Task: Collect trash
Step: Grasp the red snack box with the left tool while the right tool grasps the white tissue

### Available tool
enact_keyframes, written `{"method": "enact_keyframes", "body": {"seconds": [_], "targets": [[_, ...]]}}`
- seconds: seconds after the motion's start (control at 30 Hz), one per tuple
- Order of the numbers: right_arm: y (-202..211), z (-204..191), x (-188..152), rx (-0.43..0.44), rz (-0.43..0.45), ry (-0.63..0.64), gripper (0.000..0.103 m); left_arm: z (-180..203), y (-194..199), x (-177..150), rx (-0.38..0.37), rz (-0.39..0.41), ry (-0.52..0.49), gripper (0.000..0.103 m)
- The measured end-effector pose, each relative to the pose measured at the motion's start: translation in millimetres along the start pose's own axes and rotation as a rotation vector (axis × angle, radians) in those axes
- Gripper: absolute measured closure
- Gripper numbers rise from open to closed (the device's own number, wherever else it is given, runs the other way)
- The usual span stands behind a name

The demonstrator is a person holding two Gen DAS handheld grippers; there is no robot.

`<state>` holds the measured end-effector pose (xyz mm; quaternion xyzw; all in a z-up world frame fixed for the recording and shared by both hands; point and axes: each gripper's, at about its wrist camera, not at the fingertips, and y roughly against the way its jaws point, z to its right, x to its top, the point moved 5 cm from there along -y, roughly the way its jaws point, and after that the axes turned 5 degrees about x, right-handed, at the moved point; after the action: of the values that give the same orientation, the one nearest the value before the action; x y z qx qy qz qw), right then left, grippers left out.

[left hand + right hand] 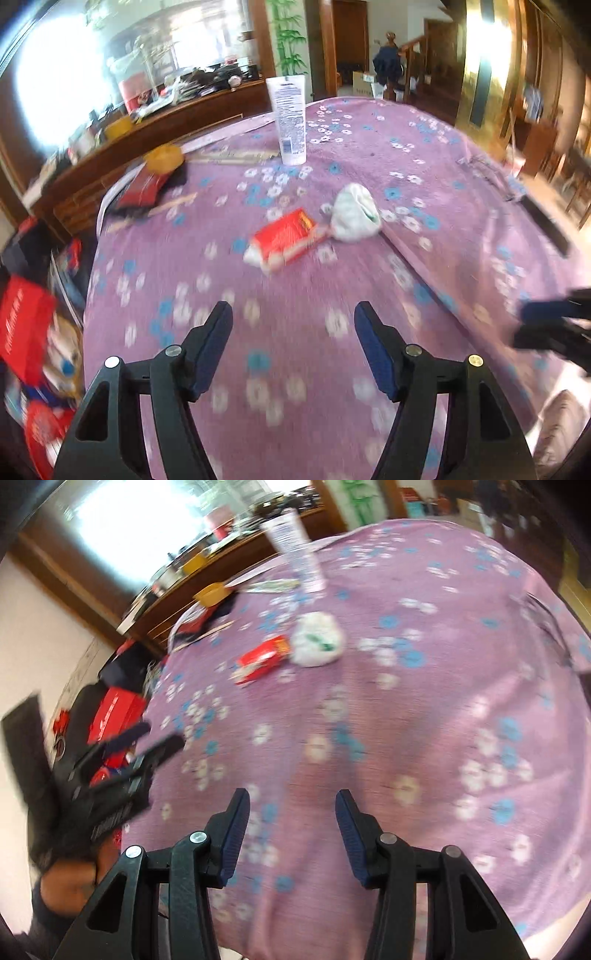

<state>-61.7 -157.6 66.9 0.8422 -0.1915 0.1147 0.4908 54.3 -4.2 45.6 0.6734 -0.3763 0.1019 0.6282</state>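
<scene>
- The left gripper (293, 314) is spread wide, with nothing in it, above the purple flowery cloth (332, 350).
- A red wrapper (286, 234) lies in the middle of the cloth, touching a crumpled white bag (354, 214).
- A white tube (288, 118) stands behind them.
- The right gripper (291, 801) is also spread, holding nothing.

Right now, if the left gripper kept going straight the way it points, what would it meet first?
Probably just the purple flowered cloth: the open left gripper points down at a bare stretch. The red packet and the white wad lie farther along that line, though depth is unclear.
</scene>
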Motion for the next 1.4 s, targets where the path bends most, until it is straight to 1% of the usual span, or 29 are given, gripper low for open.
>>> {"method": "enact_keyframes", "body": {"seconds": [0.07, 0.1, 0.17, 0.23, 0.27, 0.3, 0.33, 0.37, 0.4, 0.43, 0.47, 0.5, 0.6, 0.73, 0.87, 0.9, 0.93, 1.0, 1.03, 1.17, 1.27, 1.3, 1.33, 1.37, 1.4], "targets": [[12, 19, -1, -0.015, 0.01, -0.022, 0.051, 7, -27, 14, -0.002, -0.037, -0.026, 0.036], [16, 26, -1, -0.02, 0.015, -0.03, 0.051, 9, -39, 20, 0.029, -0.042, -0.039, 0.036], [27, 41, -4, -0.029, 0.026, -0.051, 0.051, 18, -59, 28, 0.068, -0.063, -0.097, 0.036], [37, 56, -7, -0.039, 0.035, -0.072, 0.051, 24, -79, 33, 0.126, -0.079, -0.146, 0.036], [40, 63, -8, -0.043, 0.037, -0.084, 0.051, 27, -90, 35, 0.141, -0.101, -0.166, 0.042], [45, 71, -9, -0.048, 0.04, -0.093, 0.051, 29, -97, 37, 0.14, -0.114, -0.167, 0.047], [49, 76, -9, -0.055, 0.043, -0.099, 0.051, 27, -102, 37, 0.139, -0.123, -0.156, 0.057], [53, 81, -10, -0.062, 0.045, -0.102, 0.051, 25, -107, 38, 0.136, -0.132, -0.134, 0.068], [55, 84, -10, -0.067, 0.046, -0.105, 0.051, 22, -109, 39, 0.128, -0.134, -0.105, 0.073], [57, 87, -9, -0.068, 0.047, -0.105, 0.051, 20, -111, 40, 0.12, -0.135, -0.076, 0.088], [58, 89, -8, -0.067, 0.047, -0.103, 0.051, 16, -113, 40, 0.113, -0.144, -0.04, 0.096], [59, 89, -6, -0.064, 0.046, -0.099, 0.051, 11, -113, 40, 0.111, -0.146, 0.0, 0.098], [54, 81, 6, -0.048, 0.04, -0.058, 0.051, 0, -99, 37, 0.071, -0.117, 0.094, 0.1], [33, 59, 38, -0.021, 0.038, 0.023, 0.051, -15, -66, 23, 0.019, -0.083, 0.214, 0.1], [1, 32, 76, -0.017, 0.04, 0.121, 0.037, -25, -26, -4, 0.007, -0.056, 0.283, 0.1], [-10, 26, 85, -0.024, 0.033, 0.144, 0.035, -26, -18, -10, 0.009, -0.055, 0.292, 0.1], [-21, 20, 93, -0.03, 0.023, 0.162, 0.035, -27, -9, -19, 0.015, -0.053, 0.299, 0.1], [-45, 6, 109, -0.015, 0.013, 0.208, 0.034, -28, 2, -30, 0.011, -0.053, 0.314, 0.1], [-56, 1, 116, -0.018, 0.007, 0.229, 0.031, -29, 8, -38, 0.004, -0.057, 0.331, 0.1], [-102, -8, 142, -0.057, -0.014, 0.286, 0.031, -35, 24, -62, 0.004, -0.074, 0.388, 0.1], [-127, -12, 151, -0.08, -0.042, 0.325, 0.031, -42, 35, -78, 0.026, -0.081, 0.415, 0.1], [-135, -13, 153, -0.102, -0.052, 0.341, 0.031, -45, 39, -82, 0.036, -0.082, 0.422, 0.1], [-142, -13, 152, -0.119, -0.069, 0.35, 0.042, -47, 40, -85, 0.043, -0.083, 0.428, 0.1], [-148, -12, 151, -0.135, -0.087, 0.351, 0.067, -49, 42, -88, 0.047, -0.086, 0.435, 0.1], [-150, -12, 150, -0.14, -0.089, 0.351, 0.07, -51, 43, -91, 0.053, -0.088, 0.44, 0.1]]}}
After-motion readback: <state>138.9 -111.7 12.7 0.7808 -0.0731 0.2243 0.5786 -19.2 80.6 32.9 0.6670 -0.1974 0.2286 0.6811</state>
